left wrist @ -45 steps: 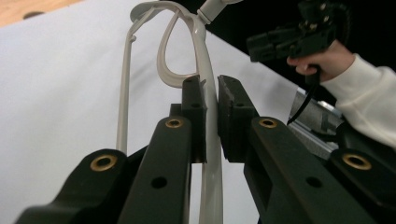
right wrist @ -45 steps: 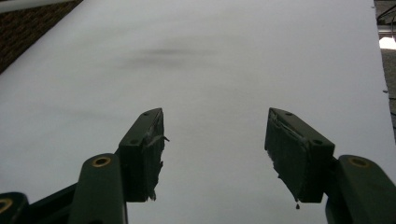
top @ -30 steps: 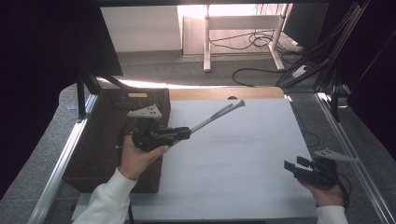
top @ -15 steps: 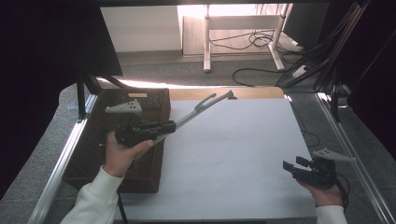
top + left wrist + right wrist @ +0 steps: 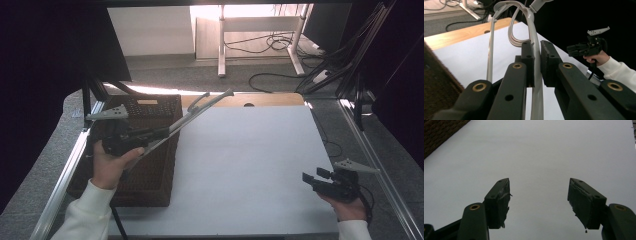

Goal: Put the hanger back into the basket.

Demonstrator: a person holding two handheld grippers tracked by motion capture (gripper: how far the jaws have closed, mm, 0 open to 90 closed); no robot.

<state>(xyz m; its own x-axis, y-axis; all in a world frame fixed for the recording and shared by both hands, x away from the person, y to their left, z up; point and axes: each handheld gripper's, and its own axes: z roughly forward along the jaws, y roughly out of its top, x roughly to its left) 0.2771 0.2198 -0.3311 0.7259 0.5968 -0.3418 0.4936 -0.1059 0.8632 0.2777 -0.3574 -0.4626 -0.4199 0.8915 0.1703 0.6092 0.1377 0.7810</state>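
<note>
Tongs [image 5: 534, 47] clamped in left tool [image 5: 537, 63], slanting above basket [image 5: 150, 165], tabletop [image 5: 250, 165]

Daylight enters from the far floor [image 5: 165, 25] and glares off it, the room's sides stay near black, the white table sheet [image 5: 260, 165] is evenly lit with a grey cast, and the near jaws are soft-focused in both gripper views.
</note>
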